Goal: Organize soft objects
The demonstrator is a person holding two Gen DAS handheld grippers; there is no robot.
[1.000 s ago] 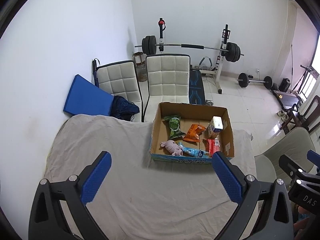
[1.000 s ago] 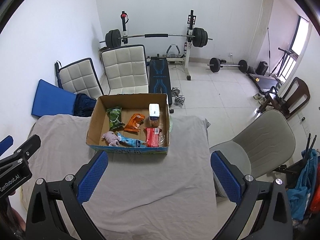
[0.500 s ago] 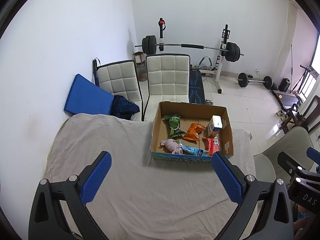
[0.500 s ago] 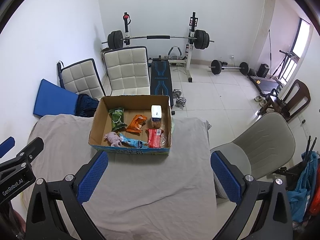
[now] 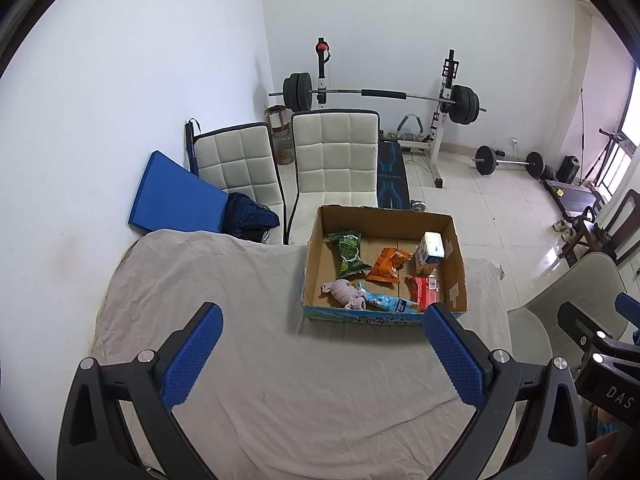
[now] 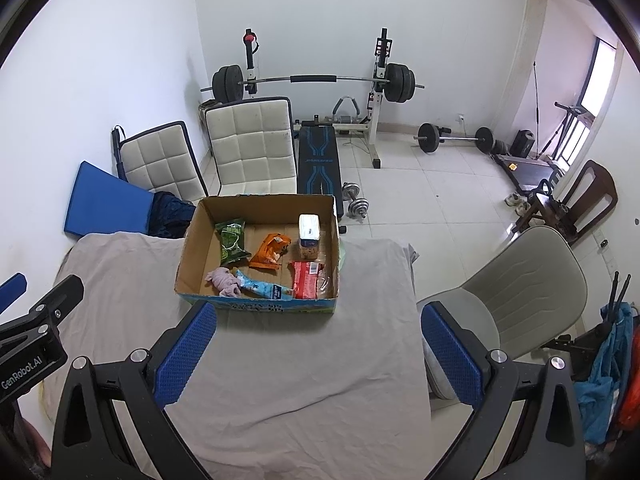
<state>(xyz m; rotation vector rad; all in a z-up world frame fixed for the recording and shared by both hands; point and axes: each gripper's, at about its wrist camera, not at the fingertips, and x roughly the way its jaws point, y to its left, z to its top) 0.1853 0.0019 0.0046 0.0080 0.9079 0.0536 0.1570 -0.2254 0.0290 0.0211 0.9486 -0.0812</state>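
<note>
The left tongs [image 5: 320, 354] hang above the tabletop [image 5: 200, 280] with their blue-padded fingers [image 5: 192, 354] spread wide apart, gripping nothing. The right tongs [image 6: 318, 350] hang the same way, fingers [image 6: 450, 350] wide apart and empty, near the tabletop's right edge. Both sets sit well back from the objects.

A wrinkled grey cloth covers the tabletop. At its far side stands an open cardboard box [image 5: 384, 220] with a blue printed front. All the soft objects lie inside it. A pink plush toy [image 5: 344, 292] rests in the near left corner, touching a light blue packet [image 5: 386, 302] that lies along the front wall. A red packet [image 5: 424, 290] lies at the near right. A green snack bag [image 5: 349, 254] is at the back left, an orange snack bag [image 5: 388, 264] in the middle, and a white tissue pack [image 5: 430, 250] stands at the back right.

Beyond the tabletop are two white padded chairs [image 5: 336, 160], a blue mat [image 5: 176, 200] leaning on the wall, and a barbell rack [image 5: 384, 94]. A grey chair [image 6: 520, 280] stands to the right.
</note>
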